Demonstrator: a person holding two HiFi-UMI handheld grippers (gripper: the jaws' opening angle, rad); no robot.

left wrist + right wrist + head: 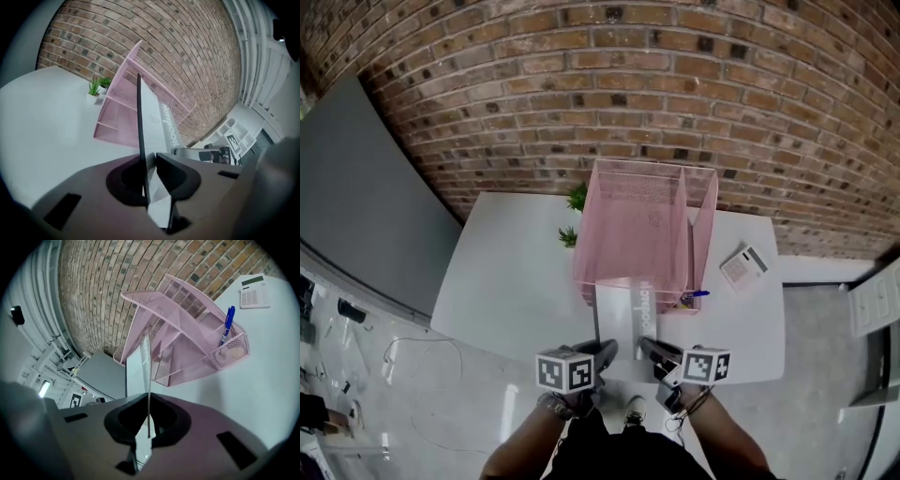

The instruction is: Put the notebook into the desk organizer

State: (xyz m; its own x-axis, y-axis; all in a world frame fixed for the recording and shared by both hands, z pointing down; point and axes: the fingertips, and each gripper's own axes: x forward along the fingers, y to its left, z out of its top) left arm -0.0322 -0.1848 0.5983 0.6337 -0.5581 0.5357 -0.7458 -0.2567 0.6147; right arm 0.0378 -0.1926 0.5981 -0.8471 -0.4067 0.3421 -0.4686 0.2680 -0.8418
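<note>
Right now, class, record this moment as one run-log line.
step: inserting | left gripper: shut on notebook | right gripper: shut on notebook | notebook: far edge at desk organizer front

White table, small potted plants, calculator, blue pen, brick wall

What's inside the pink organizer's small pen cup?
One blue pen stands in it. The organizer's mesh wall obscures the cup's bottom, so smaller items can't be ruled out.

Bright, even light casts faint shadows; fisheye bends edges, corners vignette dark.
</note>
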